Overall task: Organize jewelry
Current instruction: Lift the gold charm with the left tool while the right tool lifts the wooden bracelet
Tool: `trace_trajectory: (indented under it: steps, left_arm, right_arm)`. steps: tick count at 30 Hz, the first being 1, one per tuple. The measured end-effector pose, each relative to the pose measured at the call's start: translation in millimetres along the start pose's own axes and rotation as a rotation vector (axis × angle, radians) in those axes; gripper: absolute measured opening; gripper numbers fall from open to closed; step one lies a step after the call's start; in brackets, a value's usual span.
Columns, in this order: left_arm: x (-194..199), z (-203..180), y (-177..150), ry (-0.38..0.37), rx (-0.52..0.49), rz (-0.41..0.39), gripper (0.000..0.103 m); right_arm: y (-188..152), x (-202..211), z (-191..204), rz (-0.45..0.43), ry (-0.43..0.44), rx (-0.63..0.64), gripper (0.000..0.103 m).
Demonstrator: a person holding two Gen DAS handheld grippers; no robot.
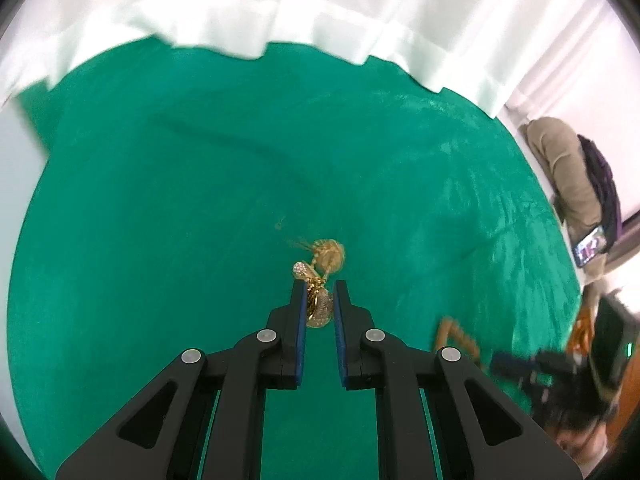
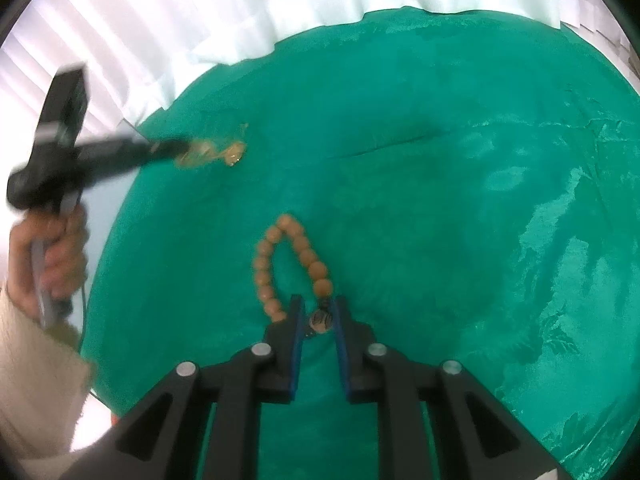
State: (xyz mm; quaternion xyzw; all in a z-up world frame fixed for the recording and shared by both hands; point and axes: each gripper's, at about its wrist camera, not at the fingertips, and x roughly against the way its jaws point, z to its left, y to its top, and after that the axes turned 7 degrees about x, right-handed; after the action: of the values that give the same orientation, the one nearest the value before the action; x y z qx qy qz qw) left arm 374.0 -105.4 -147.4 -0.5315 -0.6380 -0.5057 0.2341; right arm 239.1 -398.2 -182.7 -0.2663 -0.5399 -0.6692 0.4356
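The left gripper [image 1: 320, 292] points steeply down at the green cloth [image 1: 160, 200], its jaws drawn almost together on a cluster of gold jewelry [image 1: 318, 300]: a pavé-set leaf-shaped piece sits between the blue pads, and a round gold disc with a fine chain hangs beyond the fingertips. The right wrist view confirms this grip from the side, showing the gold pieces dangling clear of the cloth at the tip of the left gripper, which a hand [image 2: 52, 256] in a cream sleeve [image 2: 32, 380] carries by its handle. The pinch is taken on the widest solid piece, probably so that the loose chain and disc follow as one bundle instead of being gathered separately. The right gripper [image 2: 320, 312] has its jaws nearly closed on the patterned end bead of a wooden bead bracelet [image 2: 276, 264]; the remaining loop of tan beads extends forward from the fingertips, and whether it rests on the cloth or hangs just above it cannot be determined. Gripping the end bead gives a firm, rounded purchase and leaves the loop free to drape. Each item is thus secured in a separate gripper, well apart, which keeps the chain from tangling with the beads. White curtains [image 1: 280, 8] border the far edge of the cloth. No brand, label or readable writing appears on the jewelry, the grippers or the cloth.
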Motion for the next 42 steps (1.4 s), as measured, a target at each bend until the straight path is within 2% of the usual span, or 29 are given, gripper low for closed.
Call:
trace_trajectory:
  steps: [4, 6, 9, 14, 17, 20, 24, 25, 26, 28, 31, 35, 39, 42]
  left_arm:
    - [8.2, 39.0, -40.6, 0.026, 0.055, 0.026, 0.012]
    - [11.1, 56.1, -56.9, 0.023, 0.078, 0.030, 0.021]
    - [21.4, 70.4, -70.1, 0.029, 0.092, 0.017, 0.029]
    - [27.0, 58.2, -62.7, 0.027, 0.022, -0.016, 0.058]
    - [20.0, 41.2, -59.4, 0.057, -0.062, -0.038, 0.064]
    - [0.4, 27.3, -57.5, 0.152, -0.141, -0.046, 0.064]
    - [-20.7, 16.9, -58.6, 0.191, -0.184, -0.037, 0.061]
    - [-23.6, 14.0, -59.7, 0.192, -0.199, -0.044, 0.049]
    - [-25.0, 11.3, -60.5, 0.200, -0.215, -0.055, 0.025]
    - [-24.9, 9.2, -59.0, 0.199, -0.215, -0.059, 0.025]
    - [-10.0, 19.8, -53.4, 0.145, -0.131, -0.070, 0.025]
    - [27.5, 26.6, -40.9, 0.028, -0.009, -0.111, 0.024]
    - [66.7, 24.1, -34.4, -0.013, 0.036, -0.156, 0.024]
    - [88.3, 23.1, -35.7, -0.020, 0.060, -0.170, 0.024]
  right_arm:
    - [-2.8, 4.1, 2.3, -0.006, -0.001, 0.012, 0.017]
    - [-4.8, 2.9, 4.2, 0.000, 0.000, 0.015, 0.017]
    - [-8.9, 1.9, 7.4, 0.006, 0.007, 0.013, 0.017]
    - [-10.2, 2.0, 14.7, 0.008, 0.011, 0.015, 0.017]
    - [-9.8, 4.0, 18.1, -0.002, 0.011, 0.012, 0.017]
    - [-11.7, 8.3, 20.7, -0.007, 0.009, 0.016, 0.017]
    - [-11.8, 8.6, 22.1, -0.004, 0.005, 0.020, 0.017]
    - [-12.7, 9.4, 21.3, -0.004, 0.004, 0.020, 0.017]
    - [-13.4, 10.2, 20.9, -0.004, 0.002, 0.019, 0.017]
    - [-13.4, 11.5, 20.1, -0.007, -0.006, 0.015, 0.017]
    - [-12.5, 16.2, 18.7, -0.014, -0.013, 0.010, 0.017]
    - [-6.2, 22.6, 17.2, -0.020, -0.005, 0.014, 0.017]
    - [11.5, 31.7, 12.0, -0.031, 0.026, -0.006, 0.017]
    - [27.6, 20.1, 9.7, 0.037, 0.028, 0.005, 0.017]
